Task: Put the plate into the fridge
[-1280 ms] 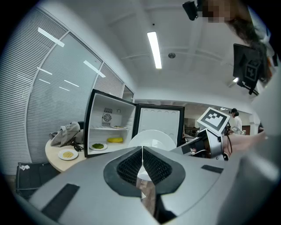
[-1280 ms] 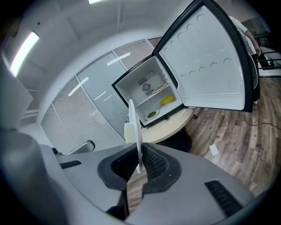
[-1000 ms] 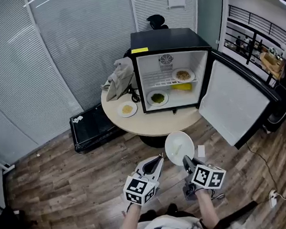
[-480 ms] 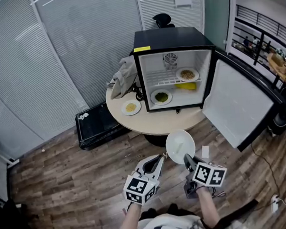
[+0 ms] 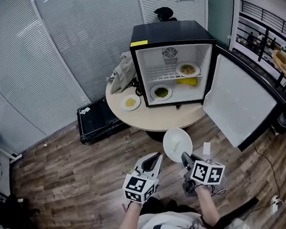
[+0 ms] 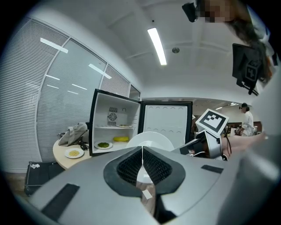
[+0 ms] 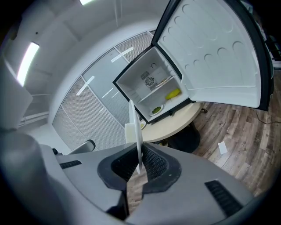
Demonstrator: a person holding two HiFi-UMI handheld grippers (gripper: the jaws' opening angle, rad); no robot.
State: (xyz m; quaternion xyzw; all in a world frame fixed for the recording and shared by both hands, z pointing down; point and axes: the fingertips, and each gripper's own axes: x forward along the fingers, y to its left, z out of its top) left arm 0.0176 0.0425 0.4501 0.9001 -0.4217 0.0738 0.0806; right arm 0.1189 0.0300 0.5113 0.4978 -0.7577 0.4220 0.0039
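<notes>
Over floor (image 5: 62, 164), short of surface (image 5: 153, 119) edge: right gripper (image 5: 184, 158) pinching plate (image 5: 178, 143), left gripper (image 5: 159, 159) closed, empty. Carry step; next, reach into fridge (image 5: 167, 31).

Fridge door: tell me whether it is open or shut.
Open. The fridge door stands swung wide to the right, leaving the fridge interior and a plate of food on its shelf exposed.

I count four plates, namely empty plate (image 5: 178, 144), upper-shelf plate (image 5: 187, 70), lower-shelf plate (image 5: 161, 92) and tabletop plate (image 5: 130, 102), plus one fridge (image 5: 168, 33) and one tabletop (image 5: 158, 118).
</notes>
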